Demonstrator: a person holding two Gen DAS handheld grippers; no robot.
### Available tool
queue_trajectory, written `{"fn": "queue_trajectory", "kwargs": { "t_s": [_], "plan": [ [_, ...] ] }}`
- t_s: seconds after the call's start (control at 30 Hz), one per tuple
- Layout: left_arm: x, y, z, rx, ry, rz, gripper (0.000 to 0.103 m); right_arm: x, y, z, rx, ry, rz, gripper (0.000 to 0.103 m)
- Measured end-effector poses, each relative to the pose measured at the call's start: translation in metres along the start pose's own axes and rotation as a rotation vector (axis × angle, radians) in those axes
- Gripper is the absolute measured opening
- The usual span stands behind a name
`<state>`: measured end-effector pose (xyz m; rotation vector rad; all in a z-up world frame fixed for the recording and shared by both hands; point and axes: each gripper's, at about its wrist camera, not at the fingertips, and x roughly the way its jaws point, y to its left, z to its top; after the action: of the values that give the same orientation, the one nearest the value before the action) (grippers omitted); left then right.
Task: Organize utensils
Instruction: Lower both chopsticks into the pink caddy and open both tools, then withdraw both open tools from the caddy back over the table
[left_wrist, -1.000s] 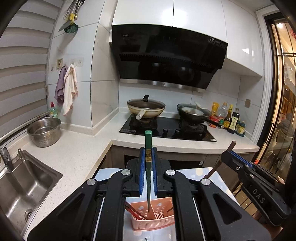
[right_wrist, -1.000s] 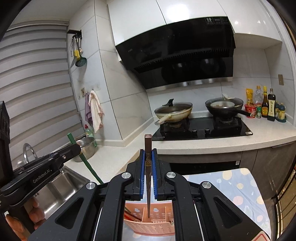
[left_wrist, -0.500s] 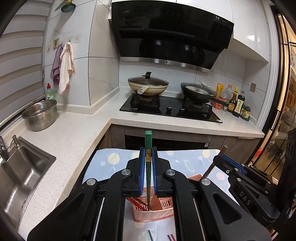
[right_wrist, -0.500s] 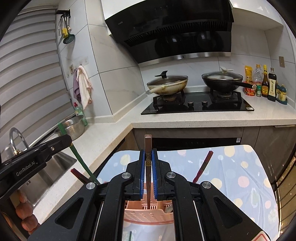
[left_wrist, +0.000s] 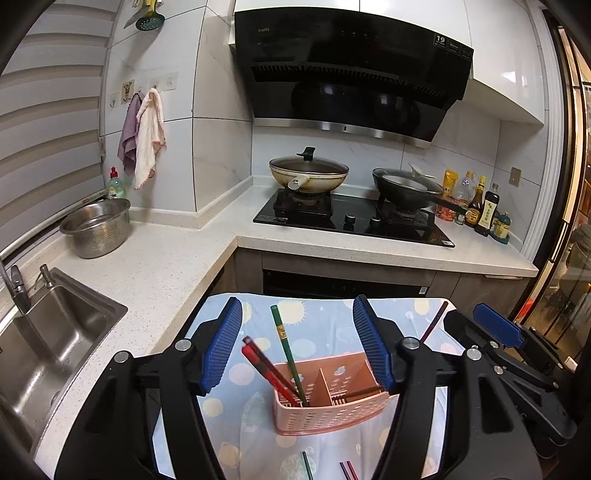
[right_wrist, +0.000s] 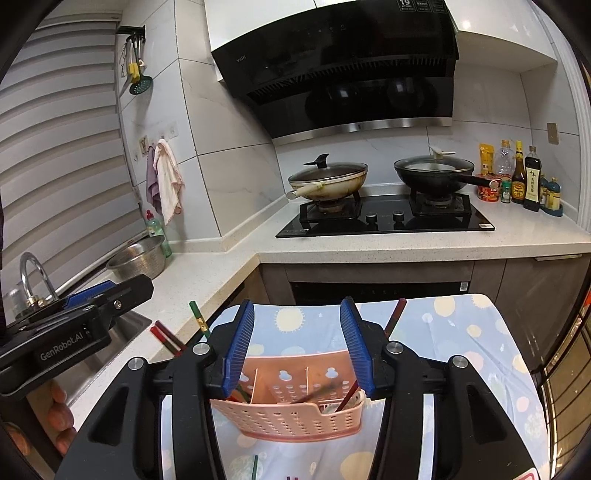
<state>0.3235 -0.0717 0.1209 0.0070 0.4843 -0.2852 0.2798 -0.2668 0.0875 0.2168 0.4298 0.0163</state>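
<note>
Tablecloth (left_wrist: 332, 325) under pink slotted caddy (left_wrist: 332, 406) — chopsticks (left_wrist: 286, 347) leaning.

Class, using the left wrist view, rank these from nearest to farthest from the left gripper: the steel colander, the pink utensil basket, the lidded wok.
1. pink utensil basket, just below the left gripper
2. steel colander, left counter
3. lidded wok, back on the stove

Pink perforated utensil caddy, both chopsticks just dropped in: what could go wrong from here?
1. The green chopstick leans steeply in the left compartment of the pink perforated utensil caddy, between the opening jaws of the left gripper; pulling back carelessly could snag it.
2. The dark brown chopstick slants out past the caddy's right end, close to the opening right gripper; it might tip out.
3. The light caddy sits on a wrinkled patterned cloth and could slide if bumped.
</note>
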Motion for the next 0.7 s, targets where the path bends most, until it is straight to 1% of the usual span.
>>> {"fn": "queue_trajectory", "kwargs": {
  "t_s": [0.37,0.7],
  "plan": [
    [-0.031,-0.009,-0.012,0.03,-0.013,0.006,0.059,-0.035,0.009,-0.009,-0.007,-0.011,0.012,0.049],
    [-0.059,-0.008,-0.026,0.024,-0.005,0.003,0.059,-0.071,0.015,-0.026,-0.008,-0.012,0.028,0.049]
  ]
}}
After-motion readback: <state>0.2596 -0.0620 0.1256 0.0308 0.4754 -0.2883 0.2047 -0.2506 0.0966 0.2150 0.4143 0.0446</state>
